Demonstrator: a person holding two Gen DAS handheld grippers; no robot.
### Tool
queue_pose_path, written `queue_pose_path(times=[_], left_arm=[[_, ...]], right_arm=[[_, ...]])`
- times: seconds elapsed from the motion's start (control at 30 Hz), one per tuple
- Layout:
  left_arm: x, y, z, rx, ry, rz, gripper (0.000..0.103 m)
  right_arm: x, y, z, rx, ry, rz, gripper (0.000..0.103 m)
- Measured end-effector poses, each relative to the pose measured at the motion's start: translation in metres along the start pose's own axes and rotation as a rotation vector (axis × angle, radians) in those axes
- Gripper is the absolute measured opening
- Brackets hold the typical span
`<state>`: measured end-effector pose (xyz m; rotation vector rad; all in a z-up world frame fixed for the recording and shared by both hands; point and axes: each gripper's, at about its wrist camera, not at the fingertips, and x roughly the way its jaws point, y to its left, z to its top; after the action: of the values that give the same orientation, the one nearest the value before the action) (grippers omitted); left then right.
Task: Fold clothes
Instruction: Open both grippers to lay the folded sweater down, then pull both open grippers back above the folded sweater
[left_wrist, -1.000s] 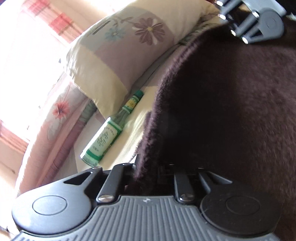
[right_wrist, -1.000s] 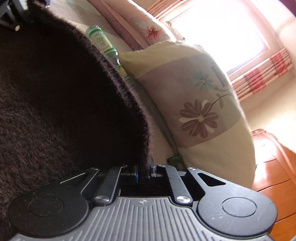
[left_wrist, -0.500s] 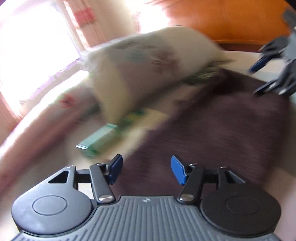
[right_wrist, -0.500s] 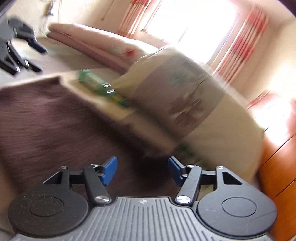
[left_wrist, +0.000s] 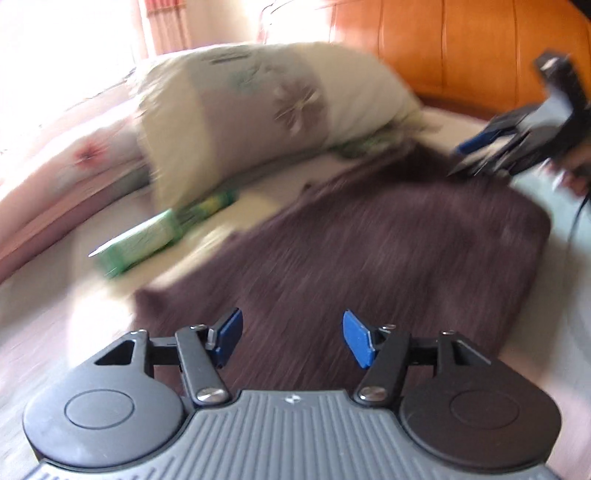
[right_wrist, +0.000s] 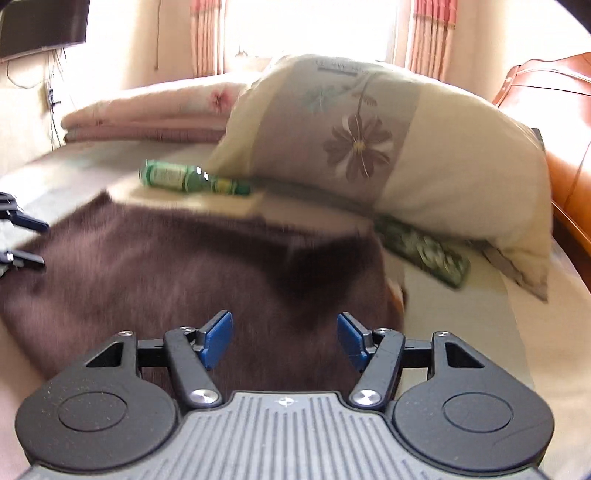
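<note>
now dark brown fuzzy garment (right_wrist: 192, 266) lying folded on bed (right_wrist: 461, 332), both tools gaping, gripping nothing

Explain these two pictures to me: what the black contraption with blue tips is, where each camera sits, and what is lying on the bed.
There is no robot here. A person holds a hand tool in each hand, and each tool has two jaws with blue pads and a camera that looks forward along them.

One picture is from the left gripper; the black and grey shape at the bottom is the tool itself. The right gripper shows at its upper right. The other picture is from the right gripper, with the left one's tips at its left edge.

On the bed lies a dark brown sweater, apparently folded. Beyond it lie a green bottle on its side and a flowered pillow.

Nothing is held. Both pairs of jaws have just opened and stand apart with nothing between them.
</note>
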<state>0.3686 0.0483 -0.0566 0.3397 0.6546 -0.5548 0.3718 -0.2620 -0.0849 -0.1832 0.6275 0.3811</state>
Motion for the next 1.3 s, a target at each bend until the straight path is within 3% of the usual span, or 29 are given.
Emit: queue_pose_path(times=[0.13, 0.2, 0.27, 0.43, 0.53, 0.6, 0.73, 0.83, 0.9, 0.97, 1.1, 1.23, 1.3], left_arm=[[0.046, 0.003, 0.026, -0.094, 0.026, -0.095, 0.064], [0.071, 0.007, 0.030, -0.110, 0.052, -0.057, 0.066], [0.086, 0.020, 0.033, -0.142, 0.030, -0.039, 0.070], [0.089, 0.042, 0.031, -0.263, 0.019, -0.005, 0.074], [0.071, 0.041, 0.033, -0.206, 0.011, 0.064, 0.071], [0.054, 0.041, 0.028, -0.168, 0.005, 0.071, 0.072], [0.027, 0.037, 0.005, -0.149, 0.036, 0.040, 0.073], [0.012, 0.037, -0.023, -0.187, 0.079, 0.023, 0.073], [0.002, 0.039, -0.043, -0.202, 0.075, 0.020, 0.074], [-0.011, 0.039, -0.052, -0.208, 0.067, 0.021, 0.074], [-0.036, 0.027, -0.046, -0.148, 0.107, 0.081, 0.074], [-0.053, 0.009, -0.044, -0.150, 0.070, 0.018, 0.074], [-0.054, 0.000, -0.051, -0.158, 0.074, -0.031, 0.075]], right_arm=[[0.049, -0.005, 0.015, -0.015, 0.052, -0.007, 0.067], [0.070, -0.015, 0.018, -0.002, 0.071, -0.029, 0.067], [0.089, -0.030, 0.021, 0.032, 0.085, -0.047, 0.067], [0.106, -0.058, 0.030, 0.127, 0.075, -0.037, 0.067], [0.086, -0.063, 0.034, 0.169, 0.035, -0.042, 0.067], [0.056, -0.067, 0.033, 0.204, 0.003, -0.003, 0.067], [0.004, -0.055, 0.013, 0.152, 0.013, 0.180, 0.073], [-0.006, -0.040, -0.011, 0.114, 0.073, 0.268, 0.073], [0.000, -0.039, -0.032, 0.113, 0.126, 0.250, 0.072], [-0.006, -0.041, -0.047, 0.111, 0.095, 0.242, 0.068], [-0.026, -0.031, -0.042, 0.092, 0.096, 0.169, 0.068], [-0.050, -0.008, -0.036, 0.042, 0.064, 0.188, 0.073], [-0.049, 0.006, -0.040, 0.026, 0.092, 0.179, 0.075]])
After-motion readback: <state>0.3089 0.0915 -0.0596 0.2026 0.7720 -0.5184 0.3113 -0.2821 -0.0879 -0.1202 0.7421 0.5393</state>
